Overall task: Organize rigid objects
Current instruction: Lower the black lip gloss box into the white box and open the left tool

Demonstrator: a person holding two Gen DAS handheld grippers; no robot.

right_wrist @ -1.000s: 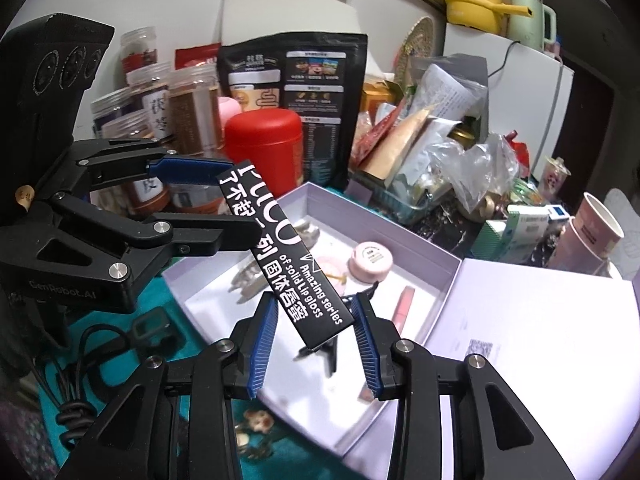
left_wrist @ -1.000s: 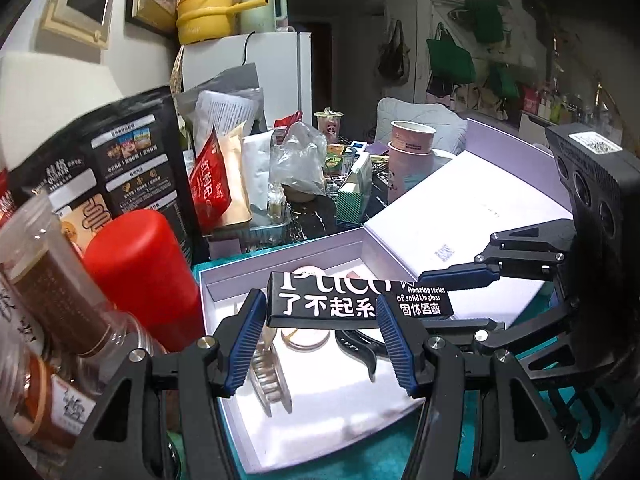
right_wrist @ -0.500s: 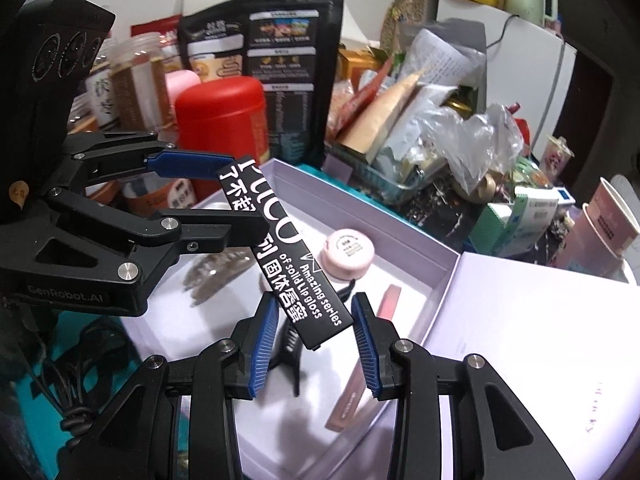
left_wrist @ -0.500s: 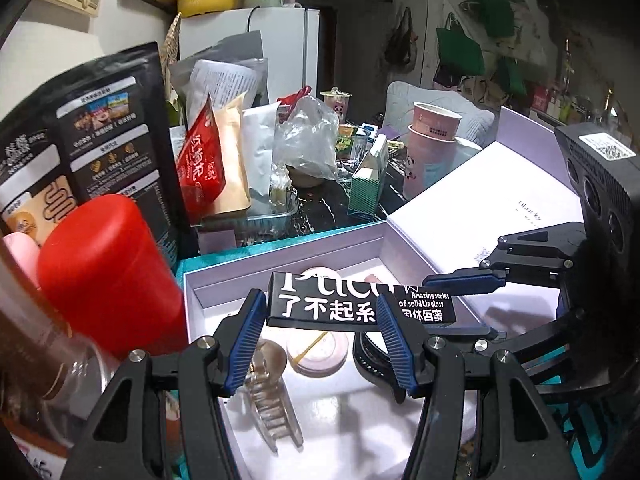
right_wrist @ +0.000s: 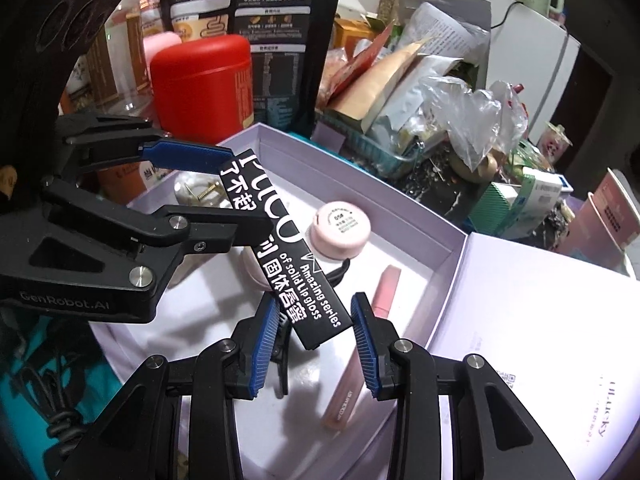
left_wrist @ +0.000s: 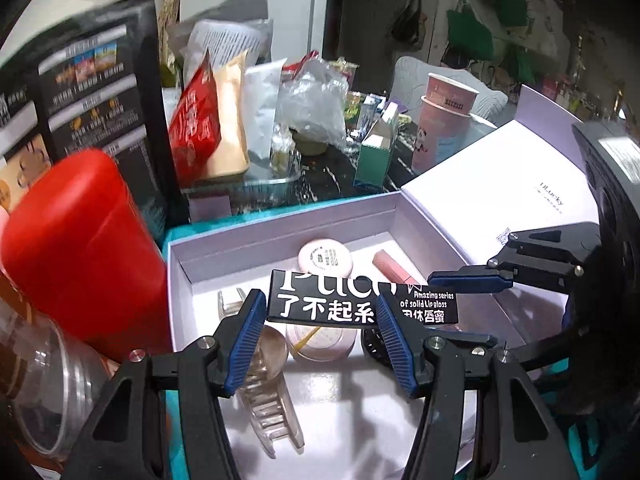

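Note:
A long black lip-gloss box [left_wrist: 344, 304] with white lettering hangs above the open lilac box [left_wrist: 280, 232], held at both ends. My left gripper [left_wrist: 320, 300] is shut on its end toward the red canister, and my right gripper [right_wrist: 315, 304] is shut on the other end [right_wrist: 316, 316]. In the right wrist view the left gripper [right_wrist: 246, 194] reaches in from the left. On the lilac box's white floor lie a pink round compact [right_wrist: 342, 228], a pink lip-gloss tube [right_wrist: 360, 344], a clear claw clip [left_wrist: 264, 392], a small jar [left_wrist: 320, 340] and a partly hidden black clip [right_wrist: 280, 356].
The hinged lid [right_wrist: 540, 320] lies open to the right. A red canister [left_wrist: 80, 248] and jars stand close on the left, with a black pouch [right_wrist: 256, 20] behind. Bags, a green carton [left_wrist: 376, 156] and stacked paper cups [left_wrist: 444, 120] crowd the back.
Both grippers have sunk and moved forward together with the black box, so it now hangs lower over the lilac box. Neither grip has altered.

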